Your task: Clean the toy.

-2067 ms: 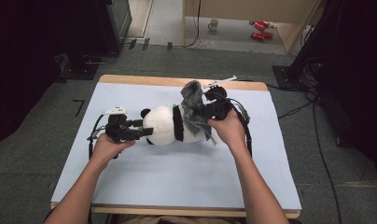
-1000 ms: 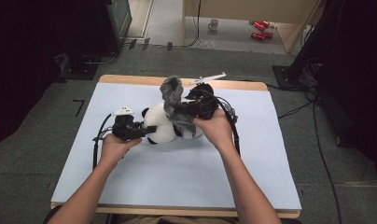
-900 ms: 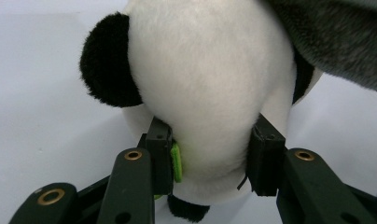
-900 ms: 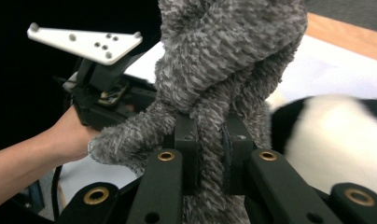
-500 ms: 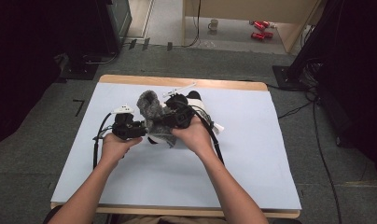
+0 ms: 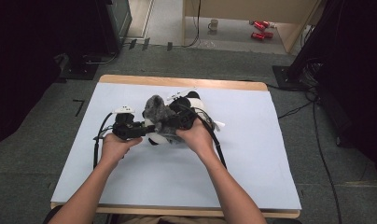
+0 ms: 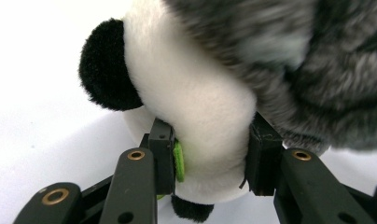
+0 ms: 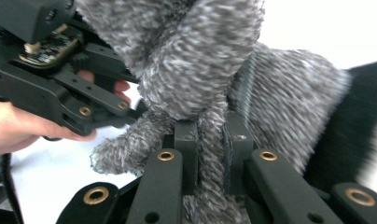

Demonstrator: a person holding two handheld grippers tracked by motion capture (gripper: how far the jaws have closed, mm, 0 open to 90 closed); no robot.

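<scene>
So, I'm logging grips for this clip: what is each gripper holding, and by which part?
The left gripper clamps the panda plush by its white head. The right gripper pinches a fold of the grey fuzzy garment over the panda.

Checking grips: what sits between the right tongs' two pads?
In the right gripper view, a fold of the grey fuzzy garment is pinched between the right tongs.
</scene>
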